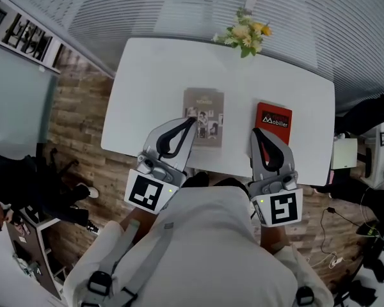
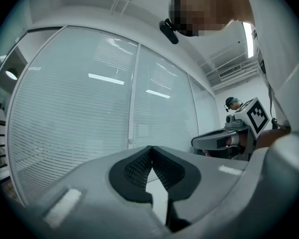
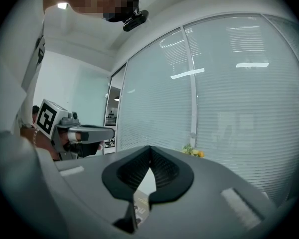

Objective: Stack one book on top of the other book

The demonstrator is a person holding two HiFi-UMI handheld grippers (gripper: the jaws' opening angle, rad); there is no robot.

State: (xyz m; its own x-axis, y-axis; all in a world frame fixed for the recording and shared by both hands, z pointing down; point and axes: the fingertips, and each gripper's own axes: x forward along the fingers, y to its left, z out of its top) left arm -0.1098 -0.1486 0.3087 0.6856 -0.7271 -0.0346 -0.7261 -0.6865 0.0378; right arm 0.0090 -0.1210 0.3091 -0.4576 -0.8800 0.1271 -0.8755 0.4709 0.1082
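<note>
White table (image 1: 153, 75), red book (image 1: 274, 123) just ahead of the closed right gripper (image 1: 260, 133)

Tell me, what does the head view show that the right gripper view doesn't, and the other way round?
Head view only: the white table from above, with the grey book and the red book lying apart on it, and the wood floor. Right gripper view only: the head camera seen from below, and the ceiling. Both: the flowers, the blinds, and the left gripper and right gripper, each shut and empty.
</note>
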